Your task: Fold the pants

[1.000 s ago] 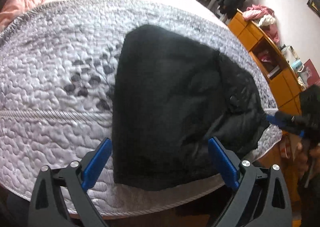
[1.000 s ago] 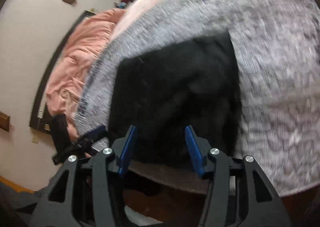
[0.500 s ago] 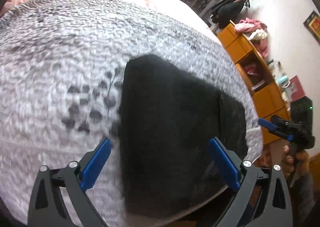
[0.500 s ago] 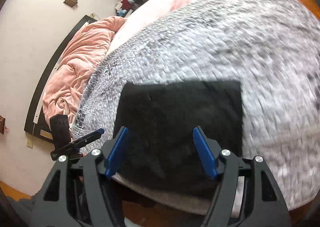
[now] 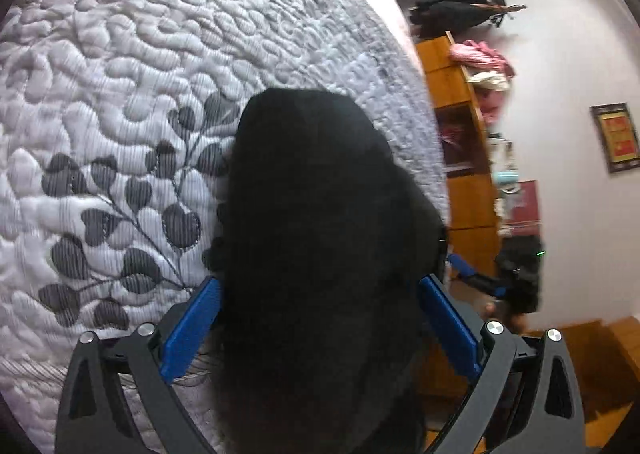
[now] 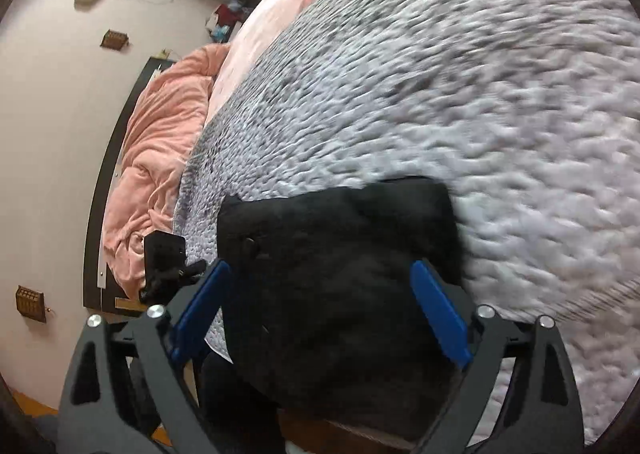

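The black pants [image 5: 320, 222] lie folded into a compact bundle near the edge of the bed. My left gripper [image 5: 320, 282] is low over their near end, jaws wide, with the cloth filling the gap between the blue fingers [image 5: 196, 326]; I see no squeeze on the cloth. In the right wrist view, the pants [image 6: 340, 274] lie between the fingers of my right gripper [image 6: 320, 266], whose jaws are opening and stand wide. The right gripper [image 5: 480, 282] also shows beyond the bundle's right side. The left gripper [image 6: 172, 266] shows at the bundle's left.
A quilted grey-white bedspread [image 5: 120, 114] with a dark leaf print covers the bed. A pink blanket [image 6: 152, 174] is bunched at the far side. An orange wooden shelf unit [image 5: 460, 126] stands by the wall, close beside the bed's edge.
Both grippers have come in closer and lower over the pants, which now lie between their fingers. The right jaws have spread wider. The left view has rolled.
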`<act>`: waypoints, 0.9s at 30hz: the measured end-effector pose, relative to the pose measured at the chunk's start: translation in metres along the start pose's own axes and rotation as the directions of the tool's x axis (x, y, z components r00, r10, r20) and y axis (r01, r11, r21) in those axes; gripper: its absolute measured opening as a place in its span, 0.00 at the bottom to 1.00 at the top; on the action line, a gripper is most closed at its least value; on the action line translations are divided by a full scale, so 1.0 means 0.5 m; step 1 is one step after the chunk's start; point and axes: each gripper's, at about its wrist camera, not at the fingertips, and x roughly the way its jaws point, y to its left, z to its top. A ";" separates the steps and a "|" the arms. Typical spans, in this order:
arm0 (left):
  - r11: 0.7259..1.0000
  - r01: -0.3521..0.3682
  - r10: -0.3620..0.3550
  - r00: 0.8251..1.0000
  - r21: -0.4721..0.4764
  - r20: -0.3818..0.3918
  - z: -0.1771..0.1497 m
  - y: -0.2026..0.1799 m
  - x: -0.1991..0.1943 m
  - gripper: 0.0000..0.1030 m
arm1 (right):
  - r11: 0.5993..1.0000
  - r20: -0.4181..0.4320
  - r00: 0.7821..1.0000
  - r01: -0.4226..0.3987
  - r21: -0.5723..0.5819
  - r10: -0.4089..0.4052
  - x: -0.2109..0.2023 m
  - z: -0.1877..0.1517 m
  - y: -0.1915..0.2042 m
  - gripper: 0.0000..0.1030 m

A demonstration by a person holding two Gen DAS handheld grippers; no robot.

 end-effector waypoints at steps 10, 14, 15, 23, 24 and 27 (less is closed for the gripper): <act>0.998 0.066 -0.066 0.982 -0.005 -0.178 -0.017 0.052 0.021 0.96 | 0.981 -0.142 0.987 -0.043 0.189 0.071 0.001 -0.070 -0.167 0.95; 0.996 0.094 -0.094 0.979 -0.013 -0.179 -0.020 0.050 0.042 0.96 | 0.977 -0.159 0.981 -0.082 0.195 0.114 0.038 -0.071 -0.174 0.95; 0.994 0.103 -0.105 0.979 -0.024 -0.176 -0.023 0.053 0.046 0.96 | 0.975 -0.162 0.979 -0.089 0.201 0.123 0.047 -0.071 -0.175 0.96; 0.991 0.125 -0.132 0.977 -0.057 -0.164 -0.023 0.054 0.083 0.96 | 0.961 -0.175 0.963 -0.162 0.224 0.204 0.092 -0.085 -0.174 0.98; 0.991 0.122 -0.129 0.977 -0.054 -0.168 -0.022 0.051 0.088 0.96 | 0.959 -0.170 0.963 -0.168 0.228 0.209 0.090 -0.087 -0.173 0.98; 0.990 0.136 -0.141 0.971 -0.040 -0.193 -0.025 0.029 0.112 0.96 | 0.957 -0.202 0.947 -0.208 0.203 0.249 0.108 -0.097 -0.152 0.98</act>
